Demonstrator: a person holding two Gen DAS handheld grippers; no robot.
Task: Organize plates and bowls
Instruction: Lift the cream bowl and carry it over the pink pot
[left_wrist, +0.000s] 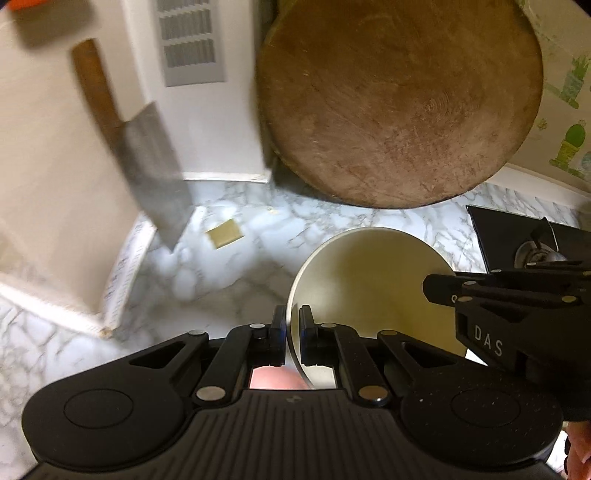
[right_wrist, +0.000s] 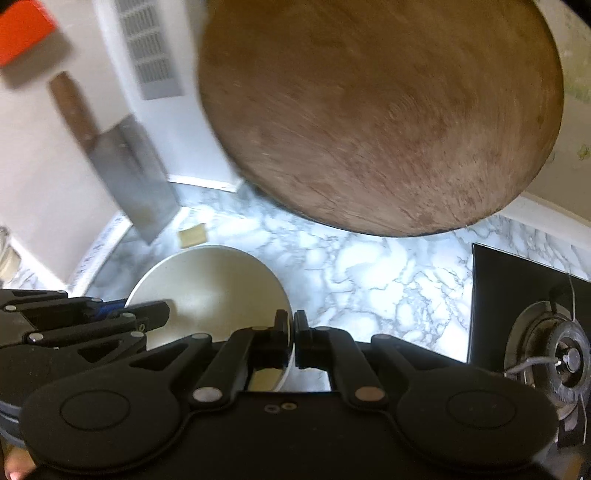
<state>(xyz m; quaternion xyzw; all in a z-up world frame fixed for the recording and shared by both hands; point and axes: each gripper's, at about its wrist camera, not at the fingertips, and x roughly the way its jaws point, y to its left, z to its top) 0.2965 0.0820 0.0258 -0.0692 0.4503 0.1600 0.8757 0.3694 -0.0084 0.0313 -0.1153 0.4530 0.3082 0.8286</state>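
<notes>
Bowl (left_wrist: 369, 295): held over the marble counter (left_wrist: 229, 280), rim pinched by my left gripper (left_wrist: 292, 325) and right gripper (right_wrist: 291, 328); uneven pull risks slipping, dropping, chipping it

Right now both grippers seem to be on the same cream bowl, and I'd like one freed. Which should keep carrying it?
Probably the left. The left gripper pinches the bowl rim squarely between its fingers; the right gripper also clamps the rim, but sits nearer the stove burner.
</notes>
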